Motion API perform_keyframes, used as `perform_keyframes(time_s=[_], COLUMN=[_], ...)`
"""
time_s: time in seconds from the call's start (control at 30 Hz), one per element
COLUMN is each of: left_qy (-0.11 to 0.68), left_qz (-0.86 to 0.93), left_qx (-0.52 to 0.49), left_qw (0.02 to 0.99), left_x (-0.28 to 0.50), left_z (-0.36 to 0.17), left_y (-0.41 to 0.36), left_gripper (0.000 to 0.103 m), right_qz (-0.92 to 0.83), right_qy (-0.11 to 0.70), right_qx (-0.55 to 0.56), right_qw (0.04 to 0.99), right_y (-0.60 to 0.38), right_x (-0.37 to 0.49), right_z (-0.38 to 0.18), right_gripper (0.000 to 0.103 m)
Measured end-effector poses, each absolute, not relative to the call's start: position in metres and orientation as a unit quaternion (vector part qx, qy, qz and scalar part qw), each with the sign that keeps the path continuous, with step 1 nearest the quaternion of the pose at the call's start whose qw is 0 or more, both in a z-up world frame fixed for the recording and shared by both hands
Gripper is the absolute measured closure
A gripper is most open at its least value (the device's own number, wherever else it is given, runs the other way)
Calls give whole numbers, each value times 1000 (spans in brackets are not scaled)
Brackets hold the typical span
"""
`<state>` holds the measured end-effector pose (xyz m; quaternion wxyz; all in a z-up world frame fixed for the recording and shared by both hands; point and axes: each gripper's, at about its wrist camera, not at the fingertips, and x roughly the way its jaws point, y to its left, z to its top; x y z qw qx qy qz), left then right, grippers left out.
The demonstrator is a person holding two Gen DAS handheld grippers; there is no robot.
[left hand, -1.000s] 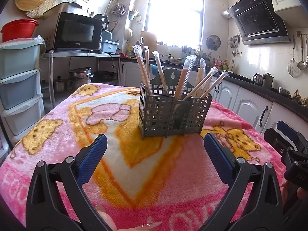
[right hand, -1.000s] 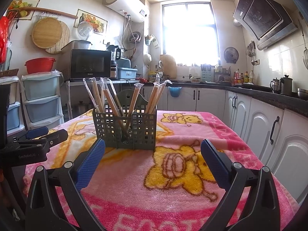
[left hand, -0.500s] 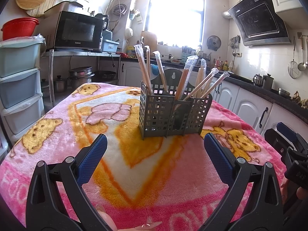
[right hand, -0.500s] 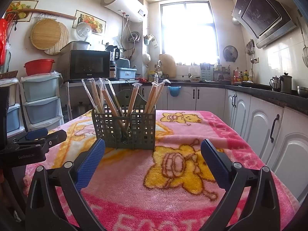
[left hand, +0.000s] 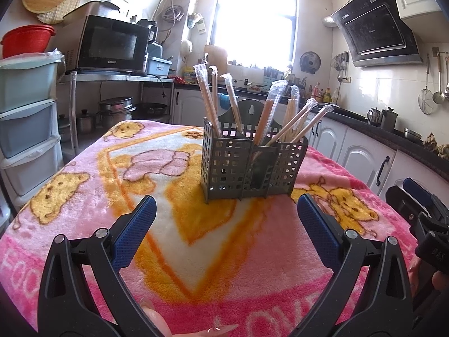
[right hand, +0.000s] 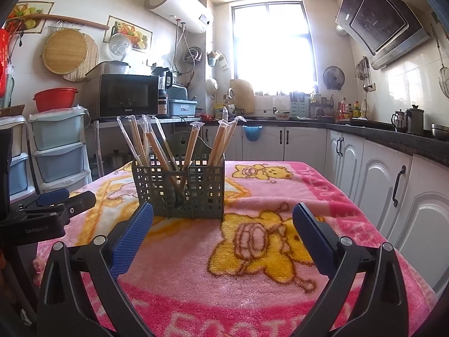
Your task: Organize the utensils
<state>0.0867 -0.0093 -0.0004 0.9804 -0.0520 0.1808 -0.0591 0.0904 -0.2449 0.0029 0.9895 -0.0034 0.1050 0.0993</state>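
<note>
Nearest the left wrist camera, the left claw (left hand: 224, 210) is spread wide with nothing between its blue pads; a fingertip (left hand: 153, 313) shows beneath it. Beside it the right claw (right hand: 223, 217) is equally wide and empty, low over the pink cartoon blanket (right hand: 252, 280) that covers the bench. Nothing lies between either claw and the grey slotted holder (left hand: 252, 165), which stands upright mid-bench, apart from both. Wrapped chopsticks (left hand: 206, 95) lean out of its compartments at several angles. Beyond stand stacked plastic drawers (right hand: 60, 151), a microwave (right hand: 127, 95) on a shelf, white cabinets (right hand: 306, 146) and a bright window (right hand: 273, 53).
</note>
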Motion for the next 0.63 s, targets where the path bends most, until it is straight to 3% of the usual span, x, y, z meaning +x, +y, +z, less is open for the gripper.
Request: perform_keyframes(time_s=[0.47,0.63], left_qy=[214,309], left_qz=[-32,26], left_qx=[-67,-66], left_qw=[974,948], left_x=[100,150], left_z=[1,2], left_y=[9,73], left_gripper=[10,10], right_qz=[54,-52], right_qy=[138,259], right_qx=[-2,-48], right_qw=[989,963], right_y=[-259,-302], right_x=[107,176], right_z=[11,9], right_gripper=[6,6])
